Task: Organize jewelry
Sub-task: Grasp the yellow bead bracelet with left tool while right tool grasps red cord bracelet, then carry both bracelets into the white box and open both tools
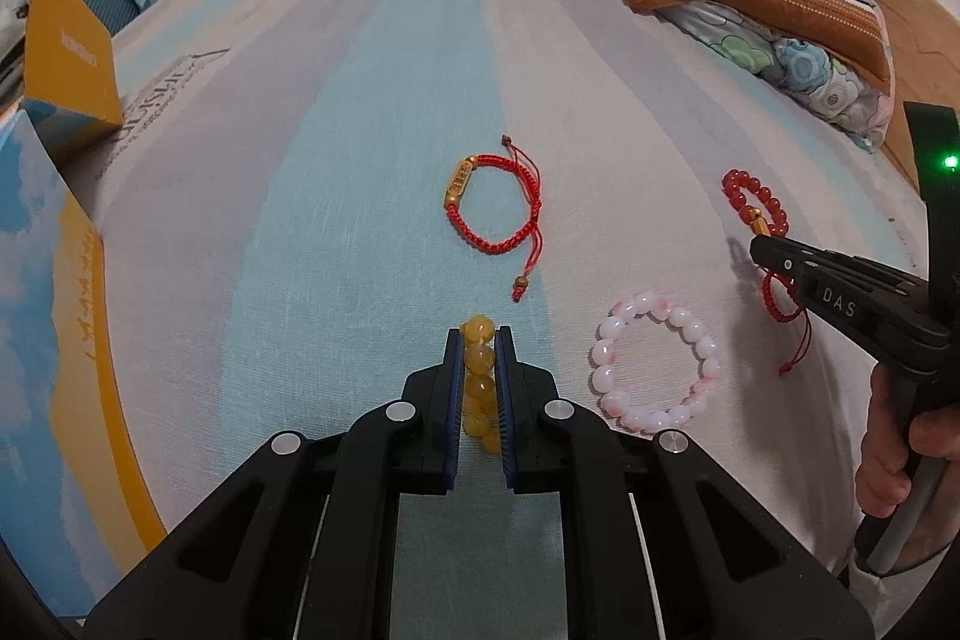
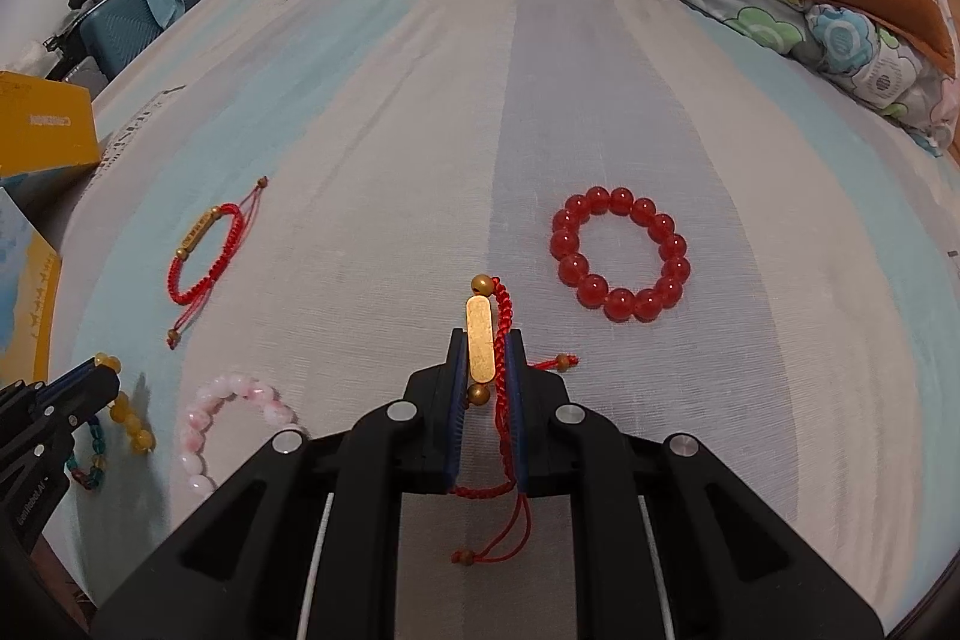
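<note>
Five bracelets show on the striped bedsheet (image 2: 420,100), counted by kind: two red braided cord ones with gold bars, and three beaded ones in yellow, pink and red. The left gripper (image 1: 478,340) is clenched on the yellow bead bracelet (image 1: 480,388), which seems to carry some teal beads, though that part is small. The right gripper (image 2: 486,346) grasps one red cord bracelet (image 2: 482,340). Relative to it, the second cord bracelet (image 2: 204,256) lies far left, the pink bead bracelet (image 2: 234,418) lower left, and the red bead bracelet (image 2: 621,253) just right.
</note>
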